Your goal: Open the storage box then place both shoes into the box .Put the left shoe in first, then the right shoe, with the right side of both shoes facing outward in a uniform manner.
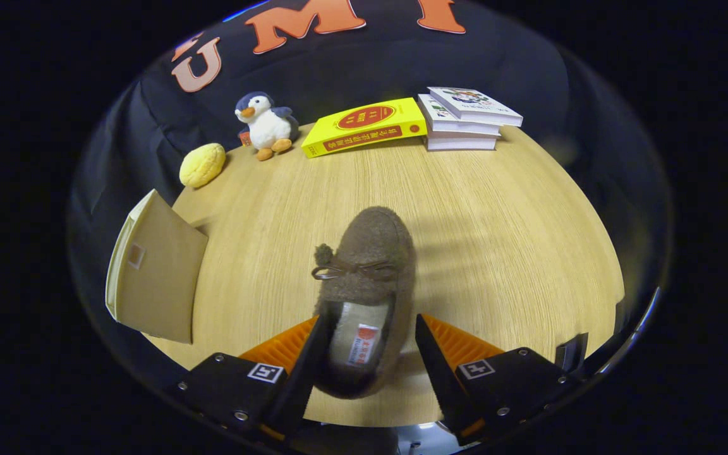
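Brown shoe (pixel 367 284) lies on the desk (pixel 497 208), heel between the fingers of the hand-held gripper (pixel 367 354), toe pointing straight ahead along them; fingers spread, right one clear of the shoe, nothing gripped; storage box (pixel 155 272) sits well off to the left.

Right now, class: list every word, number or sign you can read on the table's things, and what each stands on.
Nothing reads clearly.
Yellow book: red print on cover and spine, too blurred.
White books: cover print too small.
Shoe: red insole tag, blurred.
Box: small sticker, unreadable.
Gripper: open, fingers either side of the shoe's heel.
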A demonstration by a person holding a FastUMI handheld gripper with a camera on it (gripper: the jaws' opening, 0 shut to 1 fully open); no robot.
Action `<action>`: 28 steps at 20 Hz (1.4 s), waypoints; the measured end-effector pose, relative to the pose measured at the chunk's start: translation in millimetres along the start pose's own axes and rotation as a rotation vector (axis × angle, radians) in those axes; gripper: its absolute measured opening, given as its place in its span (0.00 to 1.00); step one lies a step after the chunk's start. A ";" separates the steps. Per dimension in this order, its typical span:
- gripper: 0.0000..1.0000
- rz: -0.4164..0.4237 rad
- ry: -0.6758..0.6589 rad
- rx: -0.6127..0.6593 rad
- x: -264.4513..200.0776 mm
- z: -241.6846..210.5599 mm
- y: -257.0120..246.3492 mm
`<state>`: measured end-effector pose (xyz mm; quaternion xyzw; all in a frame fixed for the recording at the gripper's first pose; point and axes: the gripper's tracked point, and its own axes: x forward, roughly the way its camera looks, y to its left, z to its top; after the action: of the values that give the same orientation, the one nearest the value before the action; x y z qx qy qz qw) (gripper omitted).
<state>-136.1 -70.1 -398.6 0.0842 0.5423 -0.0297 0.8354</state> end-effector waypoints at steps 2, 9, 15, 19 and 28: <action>0.78 -0.011 0.005 -0.006 9.6 -4.0 -6.5; 0.38 -0.017 -0.095 0.076 36.6 10.9 -18.6; 0.08 -0.034 -0.104 0.084 36.9 9.5 -26.1; 0.04 -0.032 -0.078 0.098 24.6 10.3 -18.3; 0.04 -0.080 -0.157 0.137 -29.0 54.5 27.4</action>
<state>-95.0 -53.7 -347.6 0.1167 0.4749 -0.1064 0.8657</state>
